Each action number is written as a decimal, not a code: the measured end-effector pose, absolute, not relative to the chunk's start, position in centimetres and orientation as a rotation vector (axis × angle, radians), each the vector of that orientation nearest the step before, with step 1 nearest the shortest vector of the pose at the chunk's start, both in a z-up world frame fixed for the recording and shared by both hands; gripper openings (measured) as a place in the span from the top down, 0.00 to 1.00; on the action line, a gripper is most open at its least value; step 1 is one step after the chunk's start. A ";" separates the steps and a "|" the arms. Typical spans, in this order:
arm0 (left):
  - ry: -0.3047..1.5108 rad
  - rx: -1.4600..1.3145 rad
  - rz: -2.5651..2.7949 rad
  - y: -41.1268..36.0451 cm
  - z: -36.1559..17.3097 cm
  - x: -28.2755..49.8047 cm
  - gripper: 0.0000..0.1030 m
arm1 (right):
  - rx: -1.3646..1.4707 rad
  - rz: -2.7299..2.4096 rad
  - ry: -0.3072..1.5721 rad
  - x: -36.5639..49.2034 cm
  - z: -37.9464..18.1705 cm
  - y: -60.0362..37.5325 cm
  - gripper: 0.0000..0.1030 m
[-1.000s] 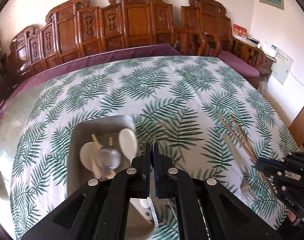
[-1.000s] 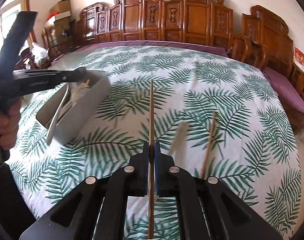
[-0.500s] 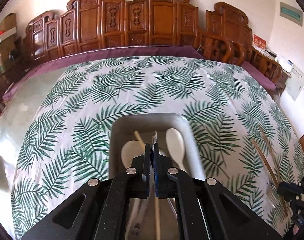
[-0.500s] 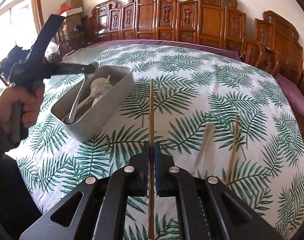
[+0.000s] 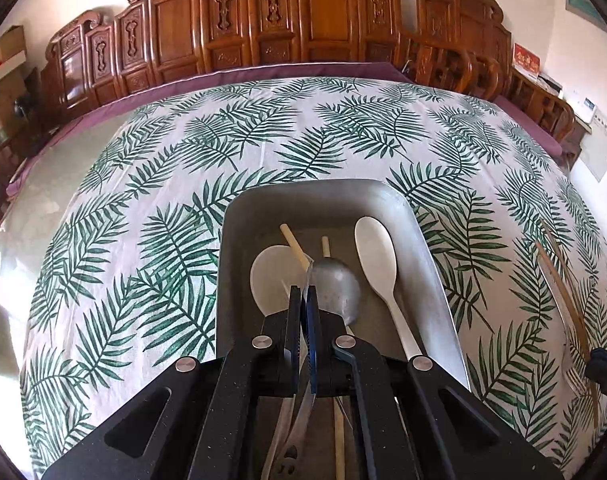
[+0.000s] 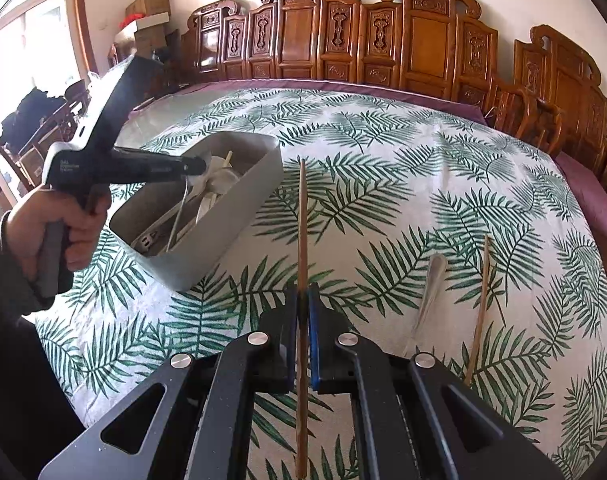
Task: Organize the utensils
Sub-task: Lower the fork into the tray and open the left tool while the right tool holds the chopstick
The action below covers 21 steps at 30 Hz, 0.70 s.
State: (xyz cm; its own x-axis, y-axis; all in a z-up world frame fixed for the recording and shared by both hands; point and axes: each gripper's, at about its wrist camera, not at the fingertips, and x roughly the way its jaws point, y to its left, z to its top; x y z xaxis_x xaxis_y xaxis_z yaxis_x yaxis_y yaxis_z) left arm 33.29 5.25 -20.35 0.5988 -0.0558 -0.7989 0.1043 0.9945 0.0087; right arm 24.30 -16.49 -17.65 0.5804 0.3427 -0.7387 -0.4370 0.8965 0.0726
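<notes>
A grey utensil box (image 5: 323,200) sits on the leaf-print table and holds two white spoons (image 5: 377,256), a metal spoon (image 5: 337,286) and pale sticks. My left gripper (image 5: 302,294) hangs over the box, shut on a thin metal utensil (image 5: 303,404) whose handle hangs down into the box. The box also shows in the right wrist view (image 6: 223,216), with the left gripper (image 6: 191,166) above it. My right gripper (image 6: 302,296) is shut on a wooden chopstick (image 6: 302,224) and holds it above the cloth, right of the box.
A second chopstick (image 6: 481,304) and a pale plastic spoon (image 6: 429,292) lie on the cloth right of my right gripper. In the left wrist view a chopstick (image 5: 563,300) and a fork (image 5: 571,372) lie at the right edge. Carved wooden chairs (image 5: 263,32) ring the far side.
My left gripper has swung left and come over the box with its metal utensil. My right gripper has carried the chopstick closer to the box.
</notes>
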 end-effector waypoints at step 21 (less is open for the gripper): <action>0.840 -0.031 -0.048 8.6 -17.2 32.2 0.70 | -0.039 0.509 0.807 27.5 -15.2 -11.1 0.94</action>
State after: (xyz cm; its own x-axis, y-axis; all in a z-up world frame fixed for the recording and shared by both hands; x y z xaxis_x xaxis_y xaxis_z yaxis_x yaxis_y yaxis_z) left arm 32.15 8.56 -17.21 0.6661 -0.0548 -0.7438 0.0299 0.9985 -0.0468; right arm 27.52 -11.12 -15.24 0.5785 0.4206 -0.6989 -0.4496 0.8793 0.1569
